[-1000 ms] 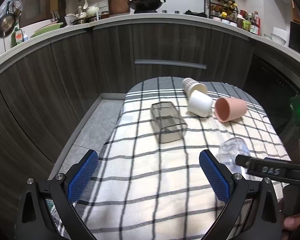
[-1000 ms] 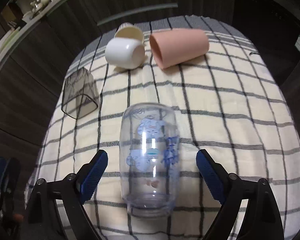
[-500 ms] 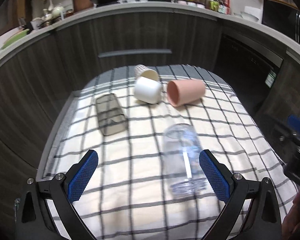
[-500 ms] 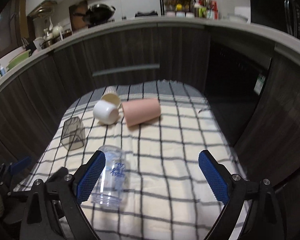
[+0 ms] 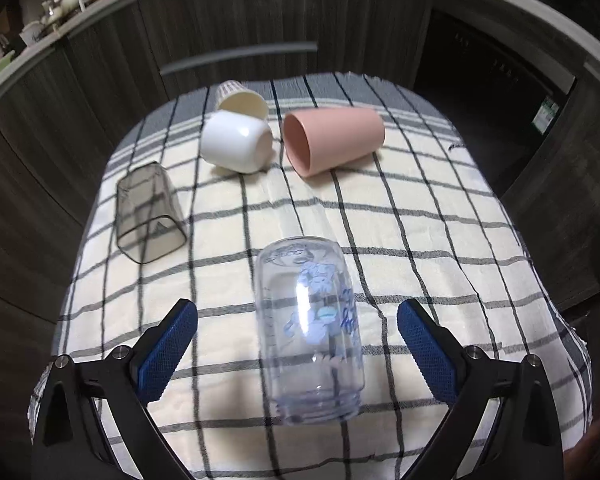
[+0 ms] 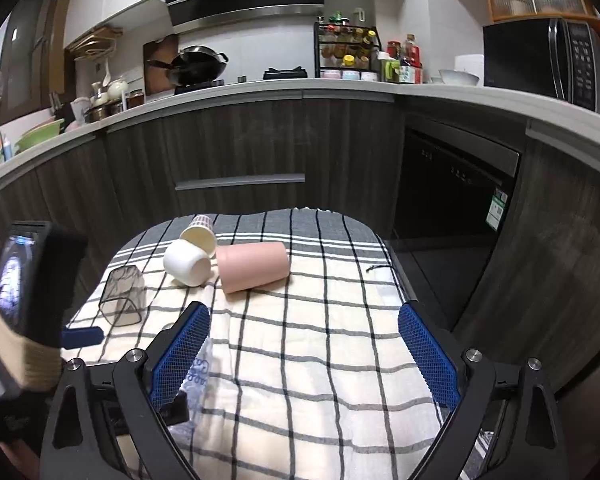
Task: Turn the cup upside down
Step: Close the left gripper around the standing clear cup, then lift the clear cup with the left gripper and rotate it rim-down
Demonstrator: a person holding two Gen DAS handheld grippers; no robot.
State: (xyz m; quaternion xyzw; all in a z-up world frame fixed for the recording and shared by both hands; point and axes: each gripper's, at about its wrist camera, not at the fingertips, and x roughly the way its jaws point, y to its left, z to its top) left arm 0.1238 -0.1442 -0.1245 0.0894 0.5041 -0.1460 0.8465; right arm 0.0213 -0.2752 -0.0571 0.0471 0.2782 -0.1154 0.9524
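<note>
A clear plastic cup with blue print (image 5: pixel 310 330) lies on its side on the checked cloth (image 5: pixel 440 240), mouth towards me. My left gripper (image 5: pixel 298 348) is open, its blue pads either side of the cup without touching it. My right gripper (image 6: pixel 304 354) is open and empty, held higher and to the right; the clear cup (image 6: pixel 198 368) shows only partly behind its left finger. The left gripper's body (image 6: pixel 28 304) appears at the left of the right wrist view.
A pink cup (image 5: pixel 332 140), a white cup (image 5: pixel 236 142), a cream striped cup (image 5: pixel 240 98) and a smoky square cup (image 5: pixel 148 212) lie on their sides farther back. Dark cabinets (image 6: pixel 240 152) and a counter surround the small table.
My left gripper has swung right and forward so the clear cup now lies between its fingers. My right gripper has pulled back and risen away from that cup.
</note>
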